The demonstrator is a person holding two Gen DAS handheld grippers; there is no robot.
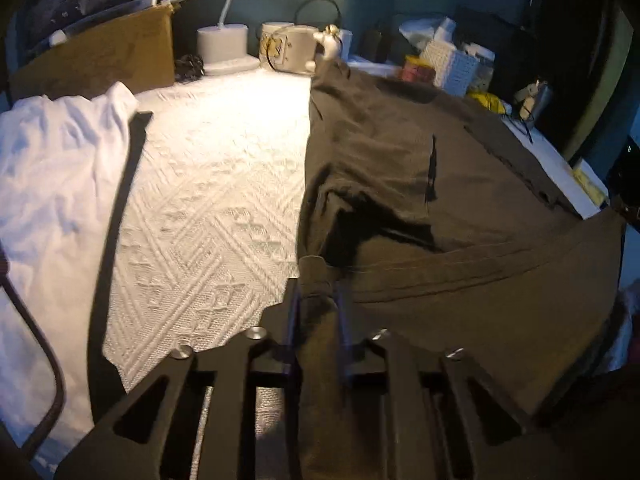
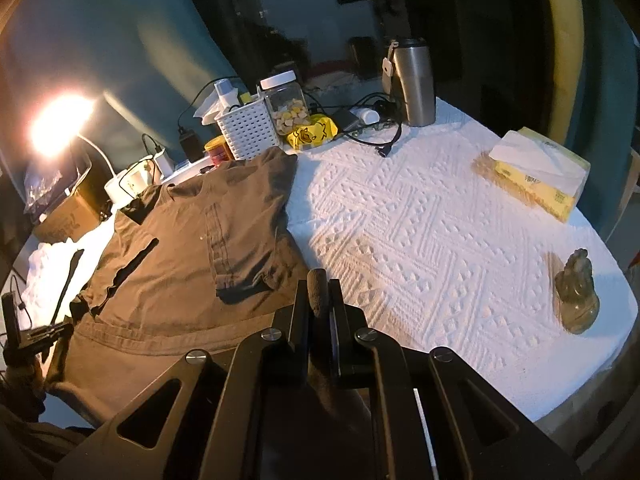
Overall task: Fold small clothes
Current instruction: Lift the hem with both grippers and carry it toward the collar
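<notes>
Olive shirt (image 1: 460,184) hem is pinched by both the left gripper (image 1: 318,292) and right gripper (image 2: 319,294) (corners bunched); carry them level, evenly.

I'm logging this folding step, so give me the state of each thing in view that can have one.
Left claw: shut on brown shirt.
Right claw: shut on brown shirt.
Brown shirt: lying on the table, partly folded, near edge pinched.
White garment: crumpled, not held.
Desk lamp: on.
Snack jar: lid on.
Steel tumbler: upright, lidded.

Olive-brown t-shirt (image 2: 192,236) spread on white textured cloth, near hem lifted, both corners pinched; sleeve folded inward.
</notes>
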